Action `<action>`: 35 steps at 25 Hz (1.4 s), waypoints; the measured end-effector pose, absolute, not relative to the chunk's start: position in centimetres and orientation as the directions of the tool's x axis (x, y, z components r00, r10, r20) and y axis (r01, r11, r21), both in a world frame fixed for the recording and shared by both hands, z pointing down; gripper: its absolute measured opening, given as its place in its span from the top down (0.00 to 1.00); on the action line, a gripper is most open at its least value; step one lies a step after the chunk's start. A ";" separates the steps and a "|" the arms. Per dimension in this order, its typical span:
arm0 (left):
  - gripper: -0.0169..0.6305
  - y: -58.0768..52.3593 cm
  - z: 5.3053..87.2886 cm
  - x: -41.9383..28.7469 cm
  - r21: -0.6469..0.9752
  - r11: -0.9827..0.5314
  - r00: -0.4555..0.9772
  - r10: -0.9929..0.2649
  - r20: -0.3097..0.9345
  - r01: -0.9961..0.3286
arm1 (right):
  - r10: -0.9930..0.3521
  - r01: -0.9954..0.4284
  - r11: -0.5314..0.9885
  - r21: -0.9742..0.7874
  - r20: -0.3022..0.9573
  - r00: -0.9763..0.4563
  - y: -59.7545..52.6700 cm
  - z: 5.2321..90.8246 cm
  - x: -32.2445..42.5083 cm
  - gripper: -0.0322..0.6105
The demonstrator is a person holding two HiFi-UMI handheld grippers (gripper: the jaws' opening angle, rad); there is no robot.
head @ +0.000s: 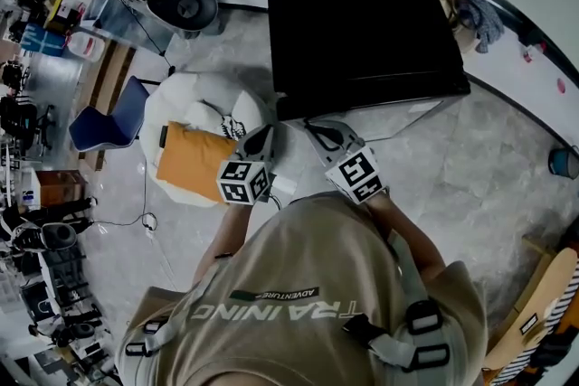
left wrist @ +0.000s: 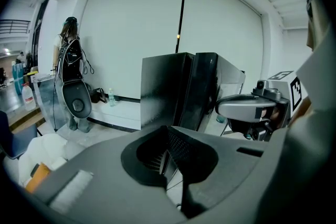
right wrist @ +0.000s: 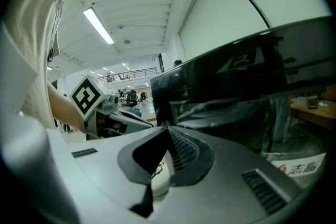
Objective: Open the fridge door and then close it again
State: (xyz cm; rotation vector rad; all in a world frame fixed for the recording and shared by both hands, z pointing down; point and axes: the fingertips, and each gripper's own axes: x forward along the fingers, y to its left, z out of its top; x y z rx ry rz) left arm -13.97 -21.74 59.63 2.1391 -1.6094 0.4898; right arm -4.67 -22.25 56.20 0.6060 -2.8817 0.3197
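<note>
- Glossy black, box-shaped fridge [head: 362, 23] stands just ahead of both grippers.
- Left gripper [head: 264, 138] and right gripper [head: 318, 129]: ribbed jaws pressed together, empty.
- Marbled floor [head: 488, 167] spreads beyond the right gripper.

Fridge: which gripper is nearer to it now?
Right. The right gripper sits just before the fridge front; the left gripper hangs off its near corner, slightly farther away.

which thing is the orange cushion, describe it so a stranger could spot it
Find the big black fridge in the upper middle of the head view, then look left of it to the white beanbag on the floor. The cushion lies on top of the beanbag: a flat orange rectangle, the only bright colour against all that white.
</note>
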 end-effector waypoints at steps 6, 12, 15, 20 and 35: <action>0.97 -22.0 59.5 -14.1 0.116 -0.249 0.273 -0.812 0.516 -0.962 | -0.393 -0.434 0.884 -0.175 0.226 -0.891 -23.0 56.0 -4.7 0.96; 0.97 -21.8 59.1 -13.9 0.126 -0.255 0.283 -0.809 0.516 -0.959 | -0.422 -0.467 0.865 -0.182 0.240 -0.875 -23.4 55.7 -3.8 0.96; 0.97 -21.4 58.9 -13.9 0.139 -0.261 0.294 -0.807 0.512 -0.955 | -0.434 -0.481 0.860 -0.169 0.250 -0.865 -22.9 55.2 -3.3 0.96; 0.97 -20.7 59.1 -13.8 0.172 -0.278 0.327 -0.791 0.517 -0.945 | -0.469 -0.534 0.834 -0.139 0.332 -0.819 -22.0 55.6 -2.3 0.96; 0.97 -20.7 57.7 -15.2 0.240 -0.265 0.353 -0.795 0.494 -0.934 | -0.559 -0.611 0.791 -0.038 0.359 -0.747 -20.6 52.9 -1.4 0.96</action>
